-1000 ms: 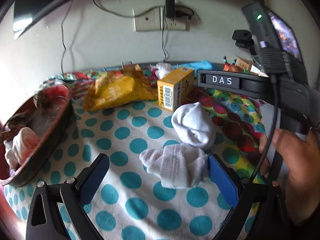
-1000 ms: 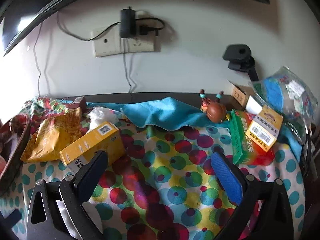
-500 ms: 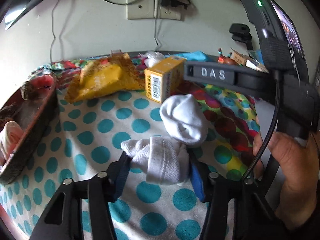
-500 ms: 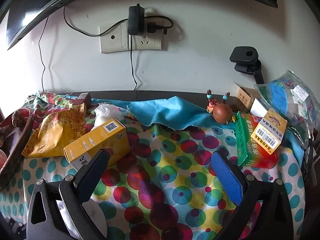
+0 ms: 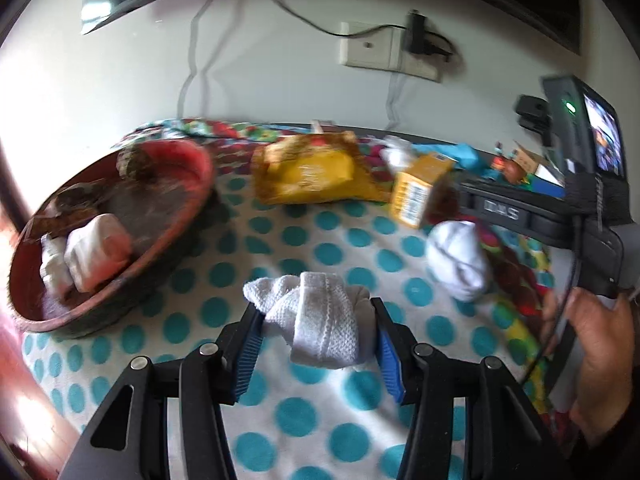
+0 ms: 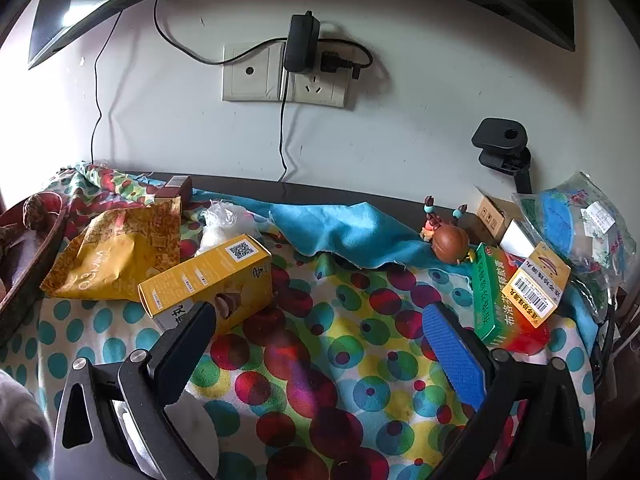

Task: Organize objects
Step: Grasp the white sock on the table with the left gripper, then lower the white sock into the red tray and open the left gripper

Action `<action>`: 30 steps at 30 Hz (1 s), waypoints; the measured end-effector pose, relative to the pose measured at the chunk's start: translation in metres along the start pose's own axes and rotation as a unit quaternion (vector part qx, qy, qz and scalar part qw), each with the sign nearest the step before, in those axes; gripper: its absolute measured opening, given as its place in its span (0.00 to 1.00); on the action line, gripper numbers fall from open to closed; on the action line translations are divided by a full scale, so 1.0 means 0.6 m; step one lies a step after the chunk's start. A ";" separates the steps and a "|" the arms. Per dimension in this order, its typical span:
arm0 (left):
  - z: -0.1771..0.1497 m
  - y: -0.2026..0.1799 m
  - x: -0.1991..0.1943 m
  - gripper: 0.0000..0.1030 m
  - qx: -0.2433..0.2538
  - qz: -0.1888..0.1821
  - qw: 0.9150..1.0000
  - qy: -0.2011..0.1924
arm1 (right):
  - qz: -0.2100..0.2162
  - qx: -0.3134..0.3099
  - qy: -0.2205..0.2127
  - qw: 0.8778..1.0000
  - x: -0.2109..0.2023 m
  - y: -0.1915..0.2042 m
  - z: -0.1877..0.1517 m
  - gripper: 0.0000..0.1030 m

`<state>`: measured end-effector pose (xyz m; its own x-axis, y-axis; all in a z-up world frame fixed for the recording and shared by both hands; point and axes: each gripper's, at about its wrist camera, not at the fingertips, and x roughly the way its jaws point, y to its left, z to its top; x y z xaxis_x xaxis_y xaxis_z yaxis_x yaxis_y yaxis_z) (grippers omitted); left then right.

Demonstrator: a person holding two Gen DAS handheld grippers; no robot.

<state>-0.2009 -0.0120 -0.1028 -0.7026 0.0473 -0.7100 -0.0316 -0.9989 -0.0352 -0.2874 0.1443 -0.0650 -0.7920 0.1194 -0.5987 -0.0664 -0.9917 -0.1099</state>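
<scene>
A rolled white sock (image 5: 320, 320) sits between the blue pads of my left gripper (image 5: 314, 308), which is shut on it just above the dotted cloth. A second white sock (image 5: 458, 260) lies to its right. A red bowl (image 5: 188, 216) at the left holds a white bundle (image 5: 96, 252) and some dark items. My right gripper (image 6: 318, 312) stands open over the colourful dotted cloth with nothing between its fingers. In the left wrist view its dark body (image 5: 520, 216) shows at the right, held by a hand (image 5: 600, 352).
A yellow snack bag (image 6: 116, 256) and a yellow box (image 6: 208, 280) lie near the back. A blue cloth (image 6: 344, 228), a brown figurine (image 6: 448, 240), a green box (image 6: 500, 300) and a plastic bag (image 6: 576, 220) crowd the right. Cables hang from the wall socket (image 6: 284, 80).
My left gripper went from wide open around the sock to shut on it, then swung left with it, so the red bowl now shows larger. The right gripper barely moved.
</scene>
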 end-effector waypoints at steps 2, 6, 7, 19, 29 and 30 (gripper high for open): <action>0.002 0.017 -0.005 0.50 -0.012 0.020 1.000 -0.005 | -0.001 -0.003 0.001 1.000 0.001 0.002 0.000 1.00; 0.011 0.049 -0.011 0.50 -0.027 0.055 0.998 -0.013 | -0.005 -0.015 -0.001 1.000 0.000 0.010 -0.001 1.00; 0.013 0.055 -0.012 0.50 -0.029 0.058 0.998 -0.014 | -0.006 -0.019 -0.003 1.000 -0.001 0.013 -0.001 1.00; 0.057 0.125 -0.021 0.50 -0.048 0.101 0.993 -0.036 | -0.009 -0.035 -0.009 0.999 -0.003 0.022 -0.001 1.00; 0.123 0.208 0.013 0.50 -0.058 0.172 0.983 -0.038 | -0.004 -0.036 -0.007 0.999 -0.004 0.023 -0.001 1.00; 0.124 0.214 0.018 0.50 -0.059 0.176 0.982 -0.036 | -0.004 -0.036 -0.007 0.999 -0.004 0.024 -0.001 1.00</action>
<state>-0.2658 -0.1402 -0.0627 -0.7041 -0.3050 -0.6412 0.3012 -0.9461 0.1192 -0.2864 0.1301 -0.0657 -0.8000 0.1262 -0.5866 -0.0291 -0.9847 -0.1721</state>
